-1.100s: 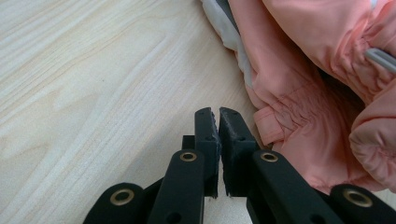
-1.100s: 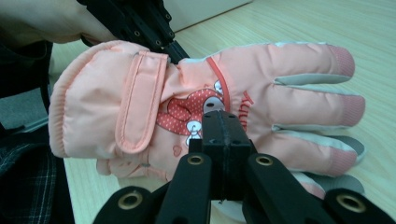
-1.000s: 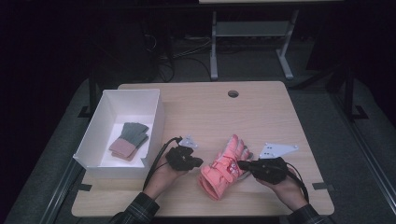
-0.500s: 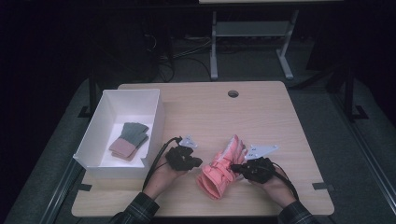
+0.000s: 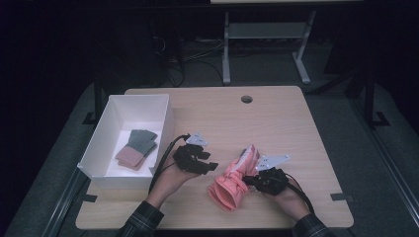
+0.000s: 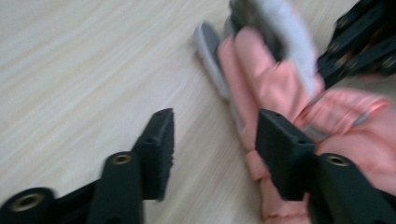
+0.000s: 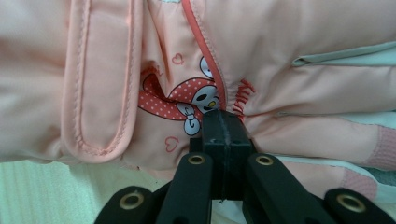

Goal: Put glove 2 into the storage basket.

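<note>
A pink padded glove (image 5: 231,183) with a cartoon print lies bunched and folded over near the table's front edge. My right gripper (image 5: 250,180) is at its right side. In the right gripper view the jaws (image 7: 226,122) are pressed together on a pinch of the glove's pink fabric (image 7: 116,56). My left gripper (image 5: 211,167) hovers just left of the glove with its jaws open. In the left gripper view, bare tabletop shows between the jaws (image 6: 215,130), and the glove's pink and grey fingers (image 6: 261,74) lie behind the right jaw. The other gripper (image 6: 364,42) shows beyond.
A white open box (image 5: 109,112) stands at the table's left with a folded grey and pinkish pair of gloves (image 5: 137,147) inside. A round cable hole (image 5: 246,99) sits near the far edge. A metal stand (image 5: 267,34) is on the floor beyond.
My right gripper has moved left with the glove's edge, and the glove has gone from lying flat to folded over and bunched. The left gripper has hardly moved.
</note>
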A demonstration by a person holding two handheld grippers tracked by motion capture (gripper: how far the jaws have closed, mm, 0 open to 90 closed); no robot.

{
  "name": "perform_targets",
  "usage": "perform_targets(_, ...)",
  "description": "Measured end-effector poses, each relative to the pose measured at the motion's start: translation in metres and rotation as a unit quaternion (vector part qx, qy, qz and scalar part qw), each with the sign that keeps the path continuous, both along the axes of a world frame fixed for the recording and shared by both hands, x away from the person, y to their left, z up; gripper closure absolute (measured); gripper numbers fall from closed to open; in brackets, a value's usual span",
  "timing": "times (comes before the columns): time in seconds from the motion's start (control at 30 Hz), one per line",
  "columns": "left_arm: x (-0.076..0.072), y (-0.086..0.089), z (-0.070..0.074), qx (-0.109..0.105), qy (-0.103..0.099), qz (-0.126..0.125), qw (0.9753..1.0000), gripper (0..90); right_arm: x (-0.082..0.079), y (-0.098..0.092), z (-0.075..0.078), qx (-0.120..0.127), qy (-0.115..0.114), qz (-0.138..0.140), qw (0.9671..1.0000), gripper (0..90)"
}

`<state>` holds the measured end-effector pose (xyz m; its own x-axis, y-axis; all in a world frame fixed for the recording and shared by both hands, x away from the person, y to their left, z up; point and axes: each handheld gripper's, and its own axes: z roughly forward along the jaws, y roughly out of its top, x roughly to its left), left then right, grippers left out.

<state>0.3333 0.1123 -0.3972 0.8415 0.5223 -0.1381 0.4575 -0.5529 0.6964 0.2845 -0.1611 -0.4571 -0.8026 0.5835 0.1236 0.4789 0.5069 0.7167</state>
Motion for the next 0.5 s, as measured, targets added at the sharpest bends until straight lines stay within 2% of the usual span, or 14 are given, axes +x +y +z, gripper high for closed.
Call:
perform_targets(0.07, -0.001, -0.005, 0.006, -0.016, 0.002, -0.012, 0.9998, 42.6, -0.001, 0.0, 0.0, 0.0, 0.001, -0.001, 1.0, 90.0)
perform_targets(0.13, -0.001, -0.011, 0.012, -0.022, 0.002, -0.025, 0.9995, 34.8, -0.001, 0.0, -0.001, 0.0, -0.002, -0.001, 1.0, 90.0)
perform_targets(0.2, -0.002, -0.02, 0.015, -0.026, 0.003, -0.033, 0.9991, 31.3, -0.001, 0.0, -0.001, 0.001, -0.002, -0.002, 1.0, 90.0)
perform_targets(0.33, -0.002, -0.037, 0.013, -0.018, 0.011, -0.052, 0.9984, 24.7, -0.001, 0.0, -0.001, 0.001, -0.004, -0.002, 1.0, 90.0)
perform_targets(0.5, 0.002, -0.051, 0.003, -0.002, 0.019, -0.059, 0.9981, 22.6, -0.001, 0.0, -0.001, 0.0, -0.009, 0.002, 1.0, 90.0)
